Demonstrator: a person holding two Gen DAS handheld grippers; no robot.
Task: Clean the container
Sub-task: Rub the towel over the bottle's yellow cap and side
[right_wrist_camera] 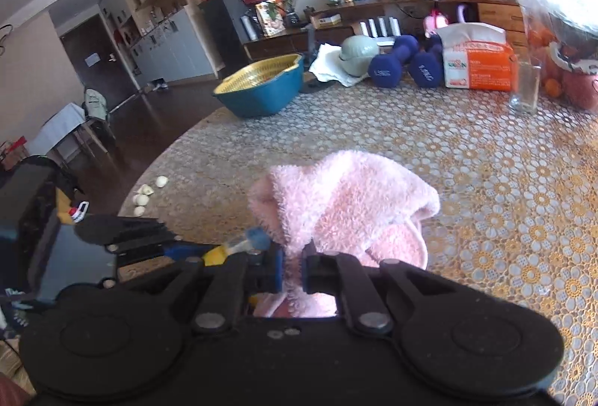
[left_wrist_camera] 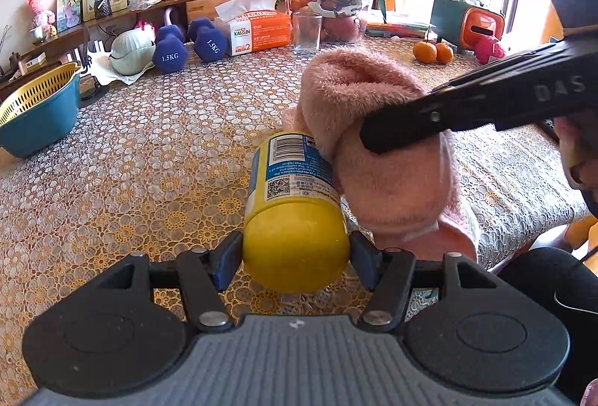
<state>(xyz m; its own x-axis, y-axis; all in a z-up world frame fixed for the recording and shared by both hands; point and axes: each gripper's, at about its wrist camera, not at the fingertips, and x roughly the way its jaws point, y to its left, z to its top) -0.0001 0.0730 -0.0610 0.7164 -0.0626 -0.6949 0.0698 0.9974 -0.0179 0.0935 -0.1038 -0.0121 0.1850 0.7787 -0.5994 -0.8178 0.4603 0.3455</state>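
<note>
Wiping along a smooth, round plastic wall invites slippage — the yellow container (left_wrist_camera: 295, 219) lies sideways above the counter (left_wrist_camera: 149, 163), pinched at its glossy base by the left tool (left_wrist_camera: 296, 254), and a hard sideways push from the cloth could twist it out of that narrow grip. The right tool (right_wrist_camera: 293, 269) is pressed together on a fluffy pink cloth (right_wrist_camera: 336, 204), bunched thick against the container's labelled side. Loose folds hang low — they could snag or drag on the lacy, patterned counter cover.
</note>
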